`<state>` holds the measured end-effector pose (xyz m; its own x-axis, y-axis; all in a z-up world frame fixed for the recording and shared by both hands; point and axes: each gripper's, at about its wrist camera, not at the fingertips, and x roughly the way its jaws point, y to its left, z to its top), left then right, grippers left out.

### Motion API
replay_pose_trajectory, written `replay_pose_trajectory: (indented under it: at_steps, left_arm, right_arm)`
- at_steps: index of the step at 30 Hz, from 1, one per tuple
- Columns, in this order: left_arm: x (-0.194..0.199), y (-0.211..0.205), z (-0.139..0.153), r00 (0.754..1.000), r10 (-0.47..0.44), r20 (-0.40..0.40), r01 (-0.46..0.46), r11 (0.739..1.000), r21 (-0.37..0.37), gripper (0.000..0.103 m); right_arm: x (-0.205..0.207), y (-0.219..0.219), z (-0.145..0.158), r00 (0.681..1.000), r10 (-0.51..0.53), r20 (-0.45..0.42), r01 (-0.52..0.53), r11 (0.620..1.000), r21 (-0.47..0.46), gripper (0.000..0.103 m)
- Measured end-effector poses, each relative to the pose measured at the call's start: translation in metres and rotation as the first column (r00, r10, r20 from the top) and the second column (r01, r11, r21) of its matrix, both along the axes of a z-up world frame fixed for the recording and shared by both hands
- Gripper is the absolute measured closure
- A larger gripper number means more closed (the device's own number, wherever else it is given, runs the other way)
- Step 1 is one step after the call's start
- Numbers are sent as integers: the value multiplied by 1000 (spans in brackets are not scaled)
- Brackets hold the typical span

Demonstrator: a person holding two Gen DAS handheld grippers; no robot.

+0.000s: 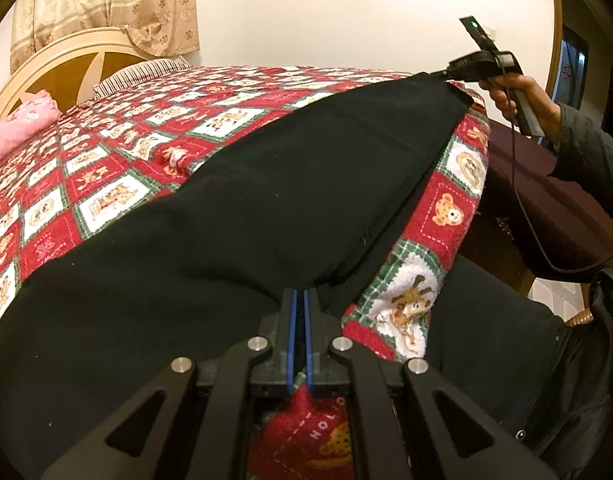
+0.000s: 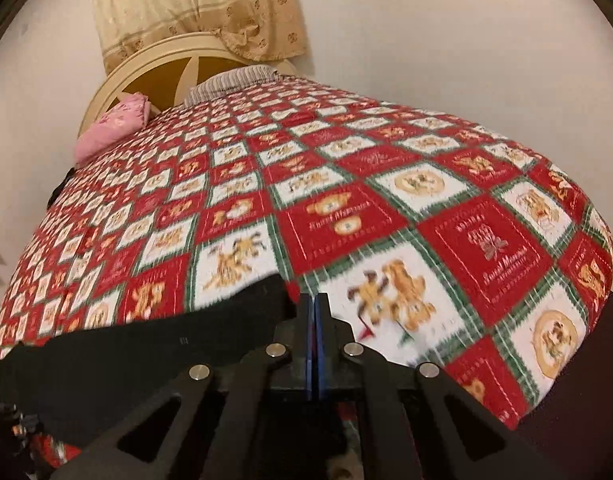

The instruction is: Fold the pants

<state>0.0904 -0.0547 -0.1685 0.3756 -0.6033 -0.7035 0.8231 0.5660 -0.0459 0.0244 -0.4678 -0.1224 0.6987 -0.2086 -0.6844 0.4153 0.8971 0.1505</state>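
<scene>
Black pants (image 1: 234, 208) lie stretched across the near side of a bed under a red, white and green patchwork quilt (image 1: 106, 168). My left gripper (image 1: 300, 294) is shut on the pants' near edge, pinching the cloth between its blue pads. My right gripper (image 1: 446, 74) shows in the left wrist view at the pants' far corner, held in a hand. In the right wrist view the right gripper (image 2: 315, 300) is shut on the pants (image 2: 146, 352), whose black edge runs off to the left over the quilt (image 2: 386, 208).
A cream headboard (image 1: 62, 64), a pink pillow (image 1: 14, 132) and a striped pillow (image 1: 142, 74) are at the bed's head. A curtain (image 2: 194, 4) hangs behind. The person's dark-sleeved arm (image 1: 586, 156) and a dark bench (image 1: 546, 200) are at the right.
</scene>
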Motion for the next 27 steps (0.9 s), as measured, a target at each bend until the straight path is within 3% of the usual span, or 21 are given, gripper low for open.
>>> replay_pose_trajectory:
  at_steps: [2,4,6,7,10,11,12,14,15,19,23,25,26,27]
  left_arm:
    - [2,-1,1,1000,-1,-3,1,1000,1,98]
    - [1,-3,2,1000,2,5,-2,1000,6,98]
    - [0,-4,2,1000,9,16,-9,1000,9,98]
    - [-1,-4,3,1000,11,19,-12,1000,8,98]
    - [-2,-3,0,1000,18,15,-18,1000,6,98]
    - [-1,-2,0,1000,18,13,-18,1000,3,98]
    - [-1,-2,0,1000,18,9,-18,1000,1,98]
    - [0,-2,0,1000,15,9,-15,1000,3,98]
    - [0,-2,0,1000,13,12,-13,1000,6,98]
    - [-2,-4,-1,1000,8,21,-8,1000,7,98]
    - [-1,-3,-1,1000,11,14,-11,1000,-1,98]
    - [-2,-2,-1,1000,16,17,-16,1000,-3,98]
    - [-3,-2,-1,1000,18,20,-18,1000,-2,98]
    - [-4,-1,0,1000,19,22,-19,1000,0,98]
  right_arm:
    - [-6,-5,2,1000,-5,22,4,1000,23,101]
    - [-8,-13,4,999,-6,48,2,997,72,93]
    - [-6,-15,6,998,22,64,-30,992,123,53]
    - [-3,-15,4,997,43,66,-52,987,150,49]
    - [8,-9,0,994,91,57,-100,976,193,50]
    - [14,-6,-3,994,105,33,-110,975,195,58]
    - [19,-3,-7,992,124,9,-124,970,209,75]
    - [27,4,-11,992,116,-41,-107,980,170,91]
    - [27,8,-8,992,122,-36,-116,983,143,94]
    - [20,15,14,993,100,69,-104,993,63,95]
    - [35,4,-5,998,64,-7,-64,997,39,94]
    - [36,-1,-14,998,55,-25,-54,998,40,80]
    - [33,-2,-14,999,28,-33,-27,1000,12,55]
    - [27,-3,-12,1000,-4,-28,3,1000,-18,48]
